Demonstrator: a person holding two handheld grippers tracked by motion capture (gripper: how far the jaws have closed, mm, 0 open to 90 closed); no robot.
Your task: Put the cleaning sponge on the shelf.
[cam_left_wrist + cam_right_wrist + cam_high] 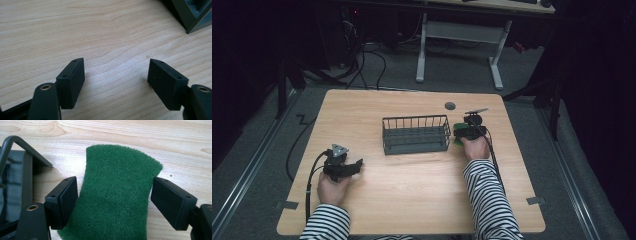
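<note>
**Right gripper straddles green pad beside the wire basket**

At the near left of the wooden table [412, 170], the left gripper [343, 167] rests in the person's left hand [332, 187], its cable trailing back toward the near edge. In the left gripper view its two black jaws stand wide apart with bare wood grain between them; they hold nothing. A dark corner of the basket [195, 15] shows at the far right of that view, well apart from the jaws.

In the middle of the table stands the dark wire basket [415, 134], upright, its long side running left to right. What lies inside it cannot be told from the high view.

Just right of the basket, the right gripper [464, 131] is held by the right hand [476, 147], the striped sleeve [487, 200] reaching back to the near edge. A bit of green shows under the gripper there. The right gripper view shows this as a green scouring pad [117, 192], lying on the wood just beside the basket's corner [22, 170]. The jaws are open, one on each side of the pad: the left pad [66, 200] appears to touch its edge, the right one sits just beside it, with no firm squeeze visible. The scouring pad bows slightly between them.

Far right of centre, a small round grey grommet [450, 105] sits in the tabletop.
</note>
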